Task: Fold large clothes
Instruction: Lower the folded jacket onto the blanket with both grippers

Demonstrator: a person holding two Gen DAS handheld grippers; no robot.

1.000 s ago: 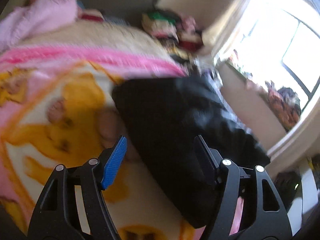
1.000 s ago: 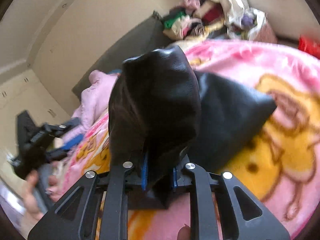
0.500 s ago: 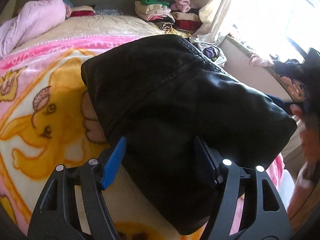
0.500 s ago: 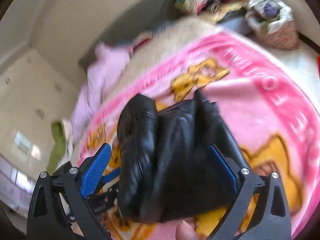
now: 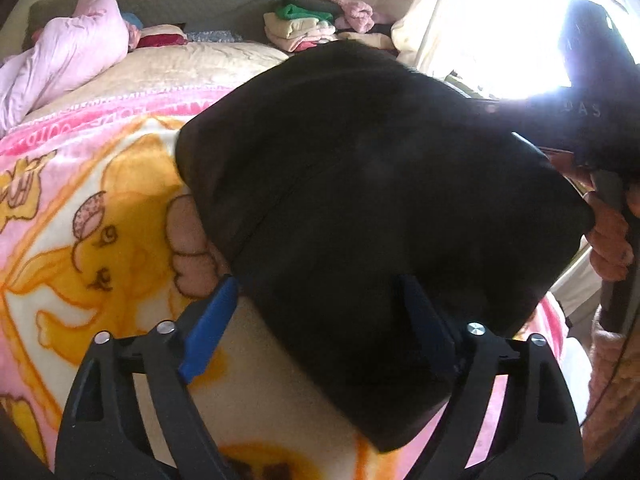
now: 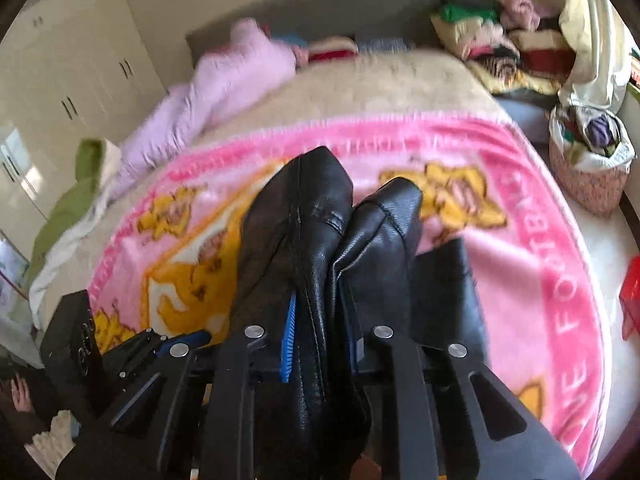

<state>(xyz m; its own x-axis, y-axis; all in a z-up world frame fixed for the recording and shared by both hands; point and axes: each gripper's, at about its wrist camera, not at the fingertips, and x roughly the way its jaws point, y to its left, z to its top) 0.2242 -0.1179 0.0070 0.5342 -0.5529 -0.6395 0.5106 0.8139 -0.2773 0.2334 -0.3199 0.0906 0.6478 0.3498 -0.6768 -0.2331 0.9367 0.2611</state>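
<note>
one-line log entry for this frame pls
stage: folding | left claw: open, over black leather garment | right claw: shut on garment fold | surface: pink cartoon blanket

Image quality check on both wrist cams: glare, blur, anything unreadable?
Left wrist: window blown out, black leather garment reads nearly featureless, slight softness. Right wrist: even light, motion blur on the far bedding and folded clothes pile; garment seams between the right gripper fingers stay sharp.
</note>
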